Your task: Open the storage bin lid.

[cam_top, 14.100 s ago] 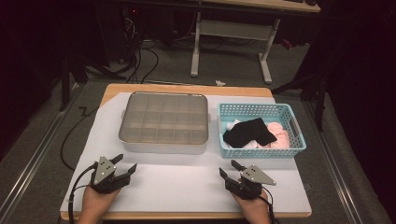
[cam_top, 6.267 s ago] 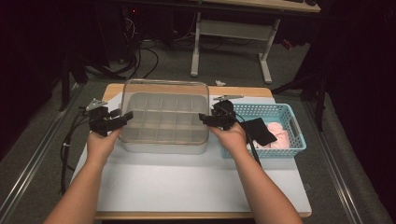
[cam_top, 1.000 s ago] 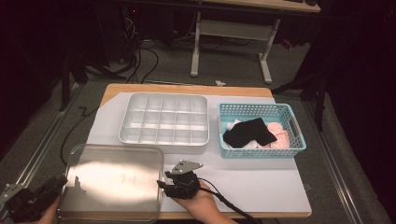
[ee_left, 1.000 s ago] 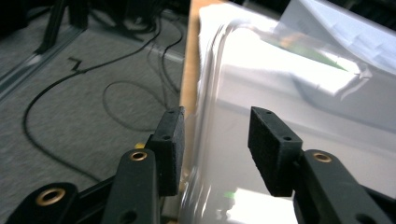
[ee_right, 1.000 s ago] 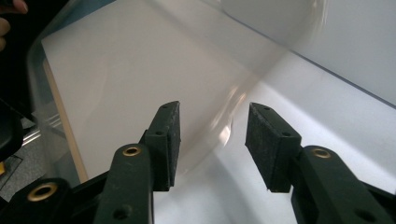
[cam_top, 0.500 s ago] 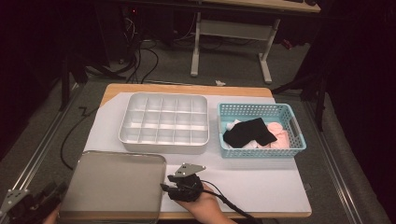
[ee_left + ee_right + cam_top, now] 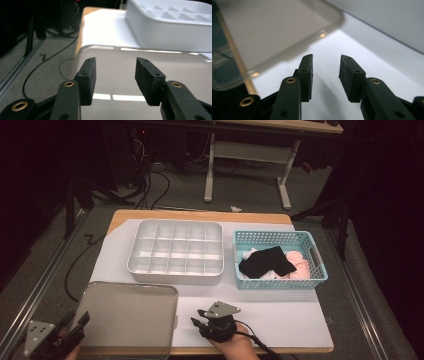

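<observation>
- Clear plastic lid [image 7: 127, 317] lies flat on the white mat [image 7: 280, 315] at the near-left corner of the tabletop [image 7: 200, 215], off the tray [image 7: 176, 252], which stands open just beyond it.
- Lid's long axis runs left to right, parallel to the near edge.
- Left claw [image 7: 75, 325] sits at the lid's near-left corner; in the left claw view [image 7: 115, 82] its jaws stand apart over the lid's surface, pressing nothing. They have just been opening.
- Right claw [image 7: 199, 324] rests just right of the lid, apart from its edge; in the right claw view [image 7: 325, 75] the lid lies up and to the left, with bare mat between the jaws. They stand apart, gripping nothing, and have just been closing.
- Basket [image 7: 280, 240] stands right of the tray, well apart from both claws; the right claw is the nearer.
- Judgement: lid set down and released; contents of the basket are next.
- Count: one lid, one tray, one basket, one black cloth [image 7: 266, 261], pink cloths [image 7: 299, 268] of uncertain number, two claws.
</observation>
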A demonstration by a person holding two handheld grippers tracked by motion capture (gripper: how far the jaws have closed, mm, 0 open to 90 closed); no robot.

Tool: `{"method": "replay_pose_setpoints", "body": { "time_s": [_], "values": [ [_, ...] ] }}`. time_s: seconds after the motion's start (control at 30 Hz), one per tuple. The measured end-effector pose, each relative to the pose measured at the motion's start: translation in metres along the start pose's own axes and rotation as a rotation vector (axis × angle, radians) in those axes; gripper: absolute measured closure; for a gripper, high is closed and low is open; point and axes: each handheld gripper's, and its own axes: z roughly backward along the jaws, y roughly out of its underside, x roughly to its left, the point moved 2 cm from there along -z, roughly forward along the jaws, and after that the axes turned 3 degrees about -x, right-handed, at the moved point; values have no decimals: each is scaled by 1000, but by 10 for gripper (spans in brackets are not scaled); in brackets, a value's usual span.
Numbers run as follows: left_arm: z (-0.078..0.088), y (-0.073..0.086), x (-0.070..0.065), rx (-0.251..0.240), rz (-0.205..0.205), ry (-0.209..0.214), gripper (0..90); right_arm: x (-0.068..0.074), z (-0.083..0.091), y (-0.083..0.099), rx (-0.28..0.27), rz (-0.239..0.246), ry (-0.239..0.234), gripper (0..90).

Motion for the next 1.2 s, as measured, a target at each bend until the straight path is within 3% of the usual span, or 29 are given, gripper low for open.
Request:
{"method": "replay_pose_setpoints", "body": {
  "time_s": [0.03, 0.07, 0.1, 0.13, 0.2, 0.23, 0.27, 0.3, 0.33, 0.37, 0.4, 0.47, 0.57, 0.7, 0.9, 1.07, 1.17, 1.2],
  "values": [
    [0, 0, 0, 0, 0, 0, 506, 0, 0, 0, 0, 0, 0, 648],
    [-1, -3, -8, -8, -13, 13, 506, -4, 4, 2, -6, 1, 16, 654],
    [-6, -8, -24, -16, -47, 39, 493, -13, 12, 4, -23, 8, 46, 662],
    [-6, -8, -24, -16, -47, 39, 491, -13, 12, 4, -23, 8, 46, 662],
    [-13, -14, -39, -14, -74, 65, 480, -22, 21, 7, -42, 6, 68, 673],
    [-22, -19, -53, -10, -91, 92, 468, -31, 28, 10, -60, 9, 94, 679],
    [-22, -19, -53, -10, -91, 92, 460, -31, 28, 10, -60, 9, 94, 679],
    [-31, -24, -67, -8, -115, 110, 458, -40, 36, 13, -82, -5, 111, 678],
    [-31, -24, -67, -8, -115, 110, 450, -40, 36, 13, -82, -5, 111, 678],
    [-35, -27, -74, -8, -128, 119, 437, -49, 44, 16, -105, -12, 134, 677],
    [-39, -30, -80, -10, -134, 128, 437, -49, 44, 16, -105, -12, 134, 677],
    [-51, -36, -99, 0, -163, 182, 392, -64, 54, 22, -120, -39, 150, 676],
    [-60, -38, -108, 8, -192, 209, 372, -73, 62, 27, -133, -52, 173, 661],
    [-73, -34, -110, 31, -207, 236, 361, -84, 77, 31, -162, -77, 224, 644],
    [-81, -16, -95, 111, -221, 247, 356, -103, 104, 25, -190, -106, 314, 612],
    [-76, -15, -88, 105, -203, 267, 366, -121, 117, 6, -199, -150, 374, 563],
    [-74, -13, -87, 101, -193, 274, 357, -140, 118, -12, -213, -156, 427, 534],
    [-74, -13, -87, 101, -193, 274, 355, -140, 118, -12, -213, -156, 427, 534]
  ]
}}
